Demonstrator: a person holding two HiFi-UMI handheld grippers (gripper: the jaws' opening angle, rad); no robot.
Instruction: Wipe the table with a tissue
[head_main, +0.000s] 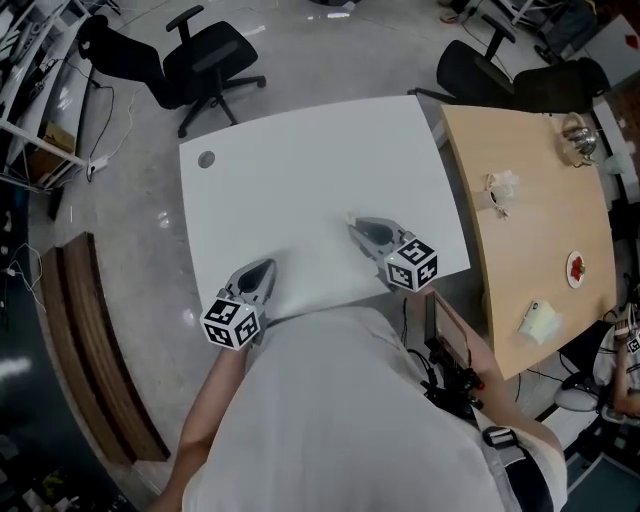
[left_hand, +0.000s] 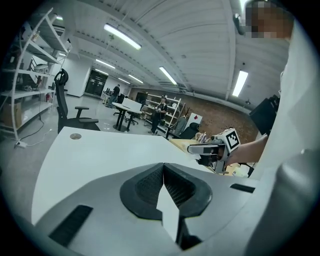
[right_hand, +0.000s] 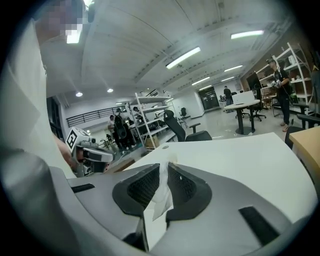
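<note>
Right tongs (right_hand: 162, 166) pinched tissue (right_hand: 162, 195); left tongs (left_hand: 163, 167) pressed together, empty; counter (head_main: 300, 170) beneath both.

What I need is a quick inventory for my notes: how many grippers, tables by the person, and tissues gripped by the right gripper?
Grippers: 2 (left gripper, right gripper)
Tables: 2 (white table, wooden table)
Tissues: 1 (tissue between the right gripper's jaws)
Total: 5
</note>
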